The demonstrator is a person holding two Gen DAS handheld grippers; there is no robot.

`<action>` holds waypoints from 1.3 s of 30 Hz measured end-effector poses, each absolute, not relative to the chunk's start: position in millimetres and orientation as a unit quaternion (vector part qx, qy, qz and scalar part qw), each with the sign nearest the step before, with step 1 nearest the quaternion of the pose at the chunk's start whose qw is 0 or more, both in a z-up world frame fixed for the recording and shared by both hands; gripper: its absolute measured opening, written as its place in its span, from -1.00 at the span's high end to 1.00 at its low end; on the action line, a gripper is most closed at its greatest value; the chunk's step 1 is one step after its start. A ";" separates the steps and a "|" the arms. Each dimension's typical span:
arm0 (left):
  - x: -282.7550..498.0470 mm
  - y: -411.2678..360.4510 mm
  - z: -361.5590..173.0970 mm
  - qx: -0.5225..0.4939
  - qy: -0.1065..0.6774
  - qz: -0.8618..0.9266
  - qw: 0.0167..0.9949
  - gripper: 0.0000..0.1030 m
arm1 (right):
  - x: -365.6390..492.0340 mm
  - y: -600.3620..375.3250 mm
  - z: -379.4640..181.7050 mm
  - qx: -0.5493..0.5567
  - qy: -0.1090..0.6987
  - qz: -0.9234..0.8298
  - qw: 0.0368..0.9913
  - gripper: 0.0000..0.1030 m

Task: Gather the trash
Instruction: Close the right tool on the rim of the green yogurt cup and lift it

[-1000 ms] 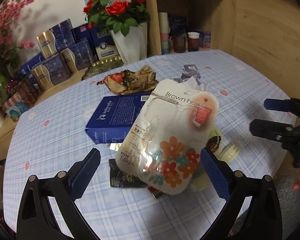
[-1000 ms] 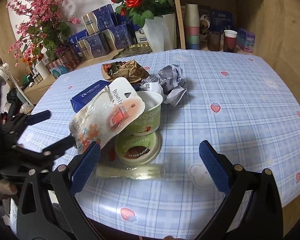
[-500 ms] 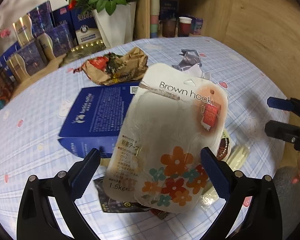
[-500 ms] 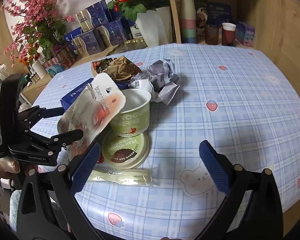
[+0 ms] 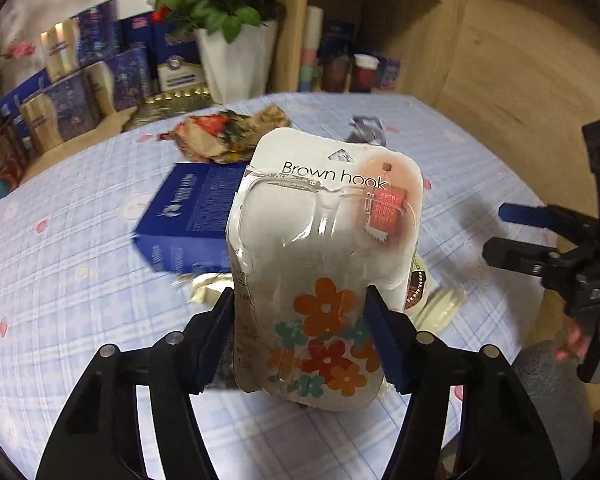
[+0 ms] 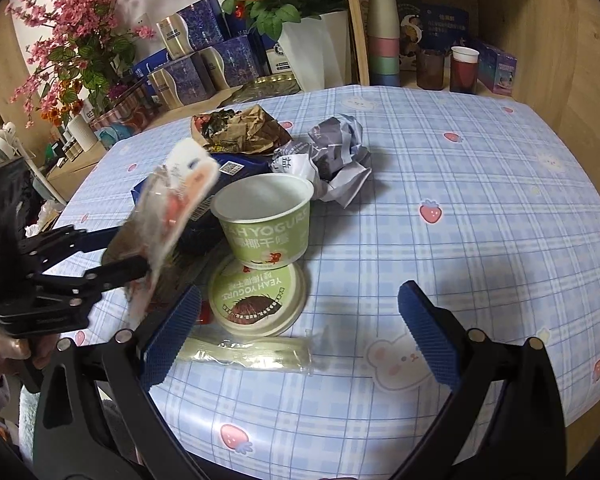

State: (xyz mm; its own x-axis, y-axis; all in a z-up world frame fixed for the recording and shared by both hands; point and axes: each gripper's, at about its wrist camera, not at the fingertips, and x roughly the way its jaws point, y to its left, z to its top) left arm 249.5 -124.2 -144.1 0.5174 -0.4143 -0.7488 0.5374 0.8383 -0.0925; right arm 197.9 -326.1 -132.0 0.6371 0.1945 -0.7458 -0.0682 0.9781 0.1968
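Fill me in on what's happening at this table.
A person with two handheld grippers is collecting trash. The left gripper is shut on the flowered "Brown hook" blister pack, held up off the blue checked tablecloth. The right gripper is open and empty above the green yogurt cup, its round lid and a wrapped plastic utensil. Crumpled paper lies behind.

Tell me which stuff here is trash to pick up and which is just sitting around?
Trash:
hook packet, held in the left claw
yogurt cup
yogurt lid
wrapped spoon
crumpled paper
brown wrapper
blue box, probably

Just sitting around:
rose vase
paper cup stack
gift boxes
pink flowers
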 end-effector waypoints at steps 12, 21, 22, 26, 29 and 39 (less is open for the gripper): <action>211.0 -46.6 -116.9 -0.006 0.381 -0.173 0.908 -0.22 | 214.4 -301.7 -128.2 0.027 0.415 0.099 0.904 -0.89; 194.5 -8.6 -123.9 -0.029 0.387 -0.135 0.912 -0.22 | 265.8 -284.3 -147.9 -0.006 0.425 0.125 0.896 -0.89; 193.9 -5.6 -124.9 -0.031 0.387 -0.132 0.912 -0.22 | 272.4 -282.9 -151.4 -0.007 0.428 0.126 0.895 -0.88; 188.8 0.9 -128.6 -0.034 0.388 -0.125 0.912 -0.22 | 288.3 -276.7 -157.2 -0.007 0.436 0.122 0.892 -0.88; 184.3 4.6 -131.9 -0.041 0.390 -0.125 0.911 -0.22 | 296.4 -269.8 -161.1 -0.017 0.449 0.110 0.886 -0.84; 166.8 10.6 -137.7 -0.050 0.391 -0.140 0.909 -0.23 | 293.1 -273.2 -162.1 0.015 0.457 0.110 0.882 -0.51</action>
